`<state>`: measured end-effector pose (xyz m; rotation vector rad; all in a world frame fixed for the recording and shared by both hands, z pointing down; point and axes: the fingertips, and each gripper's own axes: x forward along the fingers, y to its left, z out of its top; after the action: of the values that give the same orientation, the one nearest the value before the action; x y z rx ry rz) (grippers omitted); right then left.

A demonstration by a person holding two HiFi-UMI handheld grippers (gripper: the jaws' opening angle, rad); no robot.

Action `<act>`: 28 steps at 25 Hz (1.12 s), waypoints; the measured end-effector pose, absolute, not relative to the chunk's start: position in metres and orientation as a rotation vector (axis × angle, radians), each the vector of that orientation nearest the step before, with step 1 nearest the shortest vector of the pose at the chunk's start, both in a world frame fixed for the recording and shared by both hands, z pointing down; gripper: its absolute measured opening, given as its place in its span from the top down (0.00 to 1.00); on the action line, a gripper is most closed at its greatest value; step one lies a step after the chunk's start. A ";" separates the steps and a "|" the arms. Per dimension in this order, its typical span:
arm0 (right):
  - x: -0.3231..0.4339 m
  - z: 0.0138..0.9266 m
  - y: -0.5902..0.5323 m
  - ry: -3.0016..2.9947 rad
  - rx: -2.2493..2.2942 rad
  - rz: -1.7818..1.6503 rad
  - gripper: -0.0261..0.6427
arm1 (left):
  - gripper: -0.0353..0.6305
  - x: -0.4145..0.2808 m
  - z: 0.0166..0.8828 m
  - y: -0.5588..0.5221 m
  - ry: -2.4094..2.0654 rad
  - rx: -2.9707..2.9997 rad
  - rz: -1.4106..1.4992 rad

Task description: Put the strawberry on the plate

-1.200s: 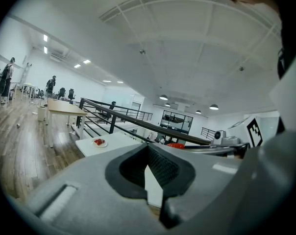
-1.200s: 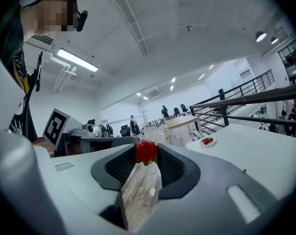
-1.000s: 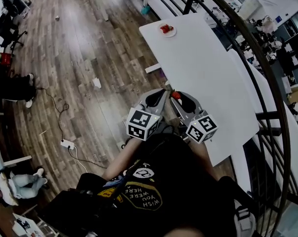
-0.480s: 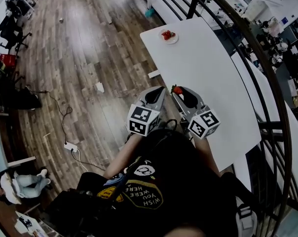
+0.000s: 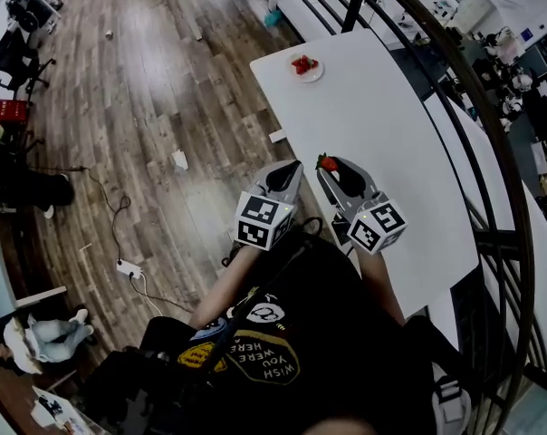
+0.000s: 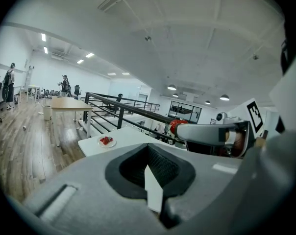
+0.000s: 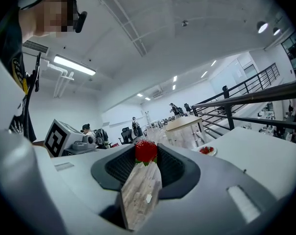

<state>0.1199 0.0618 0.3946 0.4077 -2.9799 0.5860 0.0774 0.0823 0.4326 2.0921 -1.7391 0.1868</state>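
My right gripper (image 5: 329,165) is shut on a red strawberry (image 5: 327,162), pinched at the fingertips with its green leaves pointing down (image 7: 146,151). It hovers over the near left part of the white table (image 5: 382,134). The small white plate (image 5: 307,66) stands at the table's far end and holds red strawberries; it also shows in the right gripper view (image 7: 206,151) and the left gripper view (image 6: 107,141). My left gripper (image 5: 294,166) hangs just left of the right one, off the table's left edge, with its jaws together and nothing in them. The held strawberry (image 6: 175,126) shows in the left gripper view too.
A black railing (image 5: 477,107) curves along the table's right side. Wooden floor (image 5: 147,107) lies to the left, with a power strip and cable (image 5: 124,265). A person (image 5: 29,341) is on the floor at the lower left. A wooden table (image 6: 69,104) stands farther off.
Both grippers have moved a little forward along the table's left side. The strawberry has stayed in the right gripper's tips.
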 end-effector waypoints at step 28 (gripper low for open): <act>0.025 0.414 0.014 -2.870 0.708 0.583 0.75 | 0.95 -0.040 0.425 0.035 -1.539 2.226 0.121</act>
<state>0.0248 0.0143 0.4143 0.7076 -2.8704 0.5829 -0.0395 0.0352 0.4249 2.2263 -1.5387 0.1208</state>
